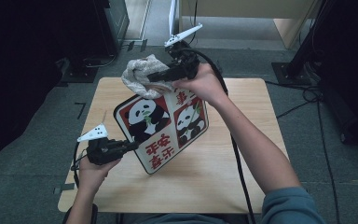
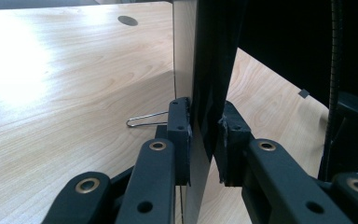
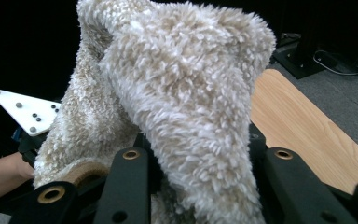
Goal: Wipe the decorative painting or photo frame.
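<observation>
We clamp the left gripper (image 1: 129, 146) on the lower corner of the panda-print board (image 1: 165, 130), tilting it up off the wooden table (image 1: 214, 186) so its face meets the cloth. Our right gripper (image 1: 154, 76) pinches the fluffy beige cloth (image 1: 140, 74) against the board's top edge, ready to wipe. A wire clip (image 2: 144, 120) lies on the table beside the board; cables (image 1: 237, 163) trail past our right forearm.
</observation>
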Demonstrator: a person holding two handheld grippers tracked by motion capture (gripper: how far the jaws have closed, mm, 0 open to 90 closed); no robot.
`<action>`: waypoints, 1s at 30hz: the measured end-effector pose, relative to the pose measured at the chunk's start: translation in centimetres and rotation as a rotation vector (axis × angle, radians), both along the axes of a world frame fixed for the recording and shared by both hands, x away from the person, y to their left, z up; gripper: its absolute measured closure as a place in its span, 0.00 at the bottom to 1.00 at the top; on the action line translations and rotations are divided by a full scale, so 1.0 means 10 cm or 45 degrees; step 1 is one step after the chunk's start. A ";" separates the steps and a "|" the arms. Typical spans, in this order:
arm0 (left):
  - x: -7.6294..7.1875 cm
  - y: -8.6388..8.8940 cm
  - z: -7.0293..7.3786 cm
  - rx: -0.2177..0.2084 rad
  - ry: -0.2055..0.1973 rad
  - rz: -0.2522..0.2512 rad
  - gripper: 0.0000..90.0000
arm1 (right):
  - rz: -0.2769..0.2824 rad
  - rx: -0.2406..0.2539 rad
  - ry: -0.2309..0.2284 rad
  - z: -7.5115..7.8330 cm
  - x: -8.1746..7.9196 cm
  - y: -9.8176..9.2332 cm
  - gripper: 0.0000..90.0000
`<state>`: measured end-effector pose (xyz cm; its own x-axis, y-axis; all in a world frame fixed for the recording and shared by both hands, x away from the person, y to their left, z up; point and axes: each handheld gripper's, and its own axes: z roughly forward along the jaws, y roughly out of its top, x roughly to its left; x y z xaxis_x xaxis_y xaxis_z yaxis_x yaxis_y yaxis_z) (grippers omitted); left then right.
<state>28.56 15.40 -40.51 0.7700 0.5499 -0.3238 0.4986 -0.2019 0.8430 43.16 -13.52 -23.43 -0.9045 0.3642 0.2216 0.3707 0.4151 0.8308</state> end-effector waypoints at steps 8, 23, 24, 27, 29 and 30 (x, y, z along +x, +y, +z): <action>0.00 0.00 0.00 0.006 -0.002 -0.002 0.87 | -0.028 0.011 0.008 -0.01 0.07 -0.12 0.73; 0.00 0.01 0.00 0.006 -0.003 -0.004 0.87 | -0.077 0.001 0.010 0.00 0.14 -0.27 0.73; 0.00 0.01 0.00 0.006 -0.003 -0.004 0.87 | -0.080 0.001 0.008 0.00 0.14 -0.28 0.73; 0.00 0.01 0.00 0.007 -0.003 -0.004 0.87 | -0.088 0.005 0.005 -0.01 0.16 -0.31 0.73; 0.00 0.01 0.00 0.008 -0.003 -0.004 0.87 | -0.094 0.006 0.005 -0.01 0.17 -0.33 0.73; 0.00 0.01 0.00 0.008 -0.003 -0.004 0.87 | -0.097 0.005 0.004 -0.01 0.17 -0.33 0.73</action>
<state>28.55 15.50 -40.51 0.7727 0.5492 -0.3182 0.4956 -0.2089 0.8430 44.90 -16.85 -23.54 -0.8737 0.4309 0.2259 0.4036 0.3826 0.8311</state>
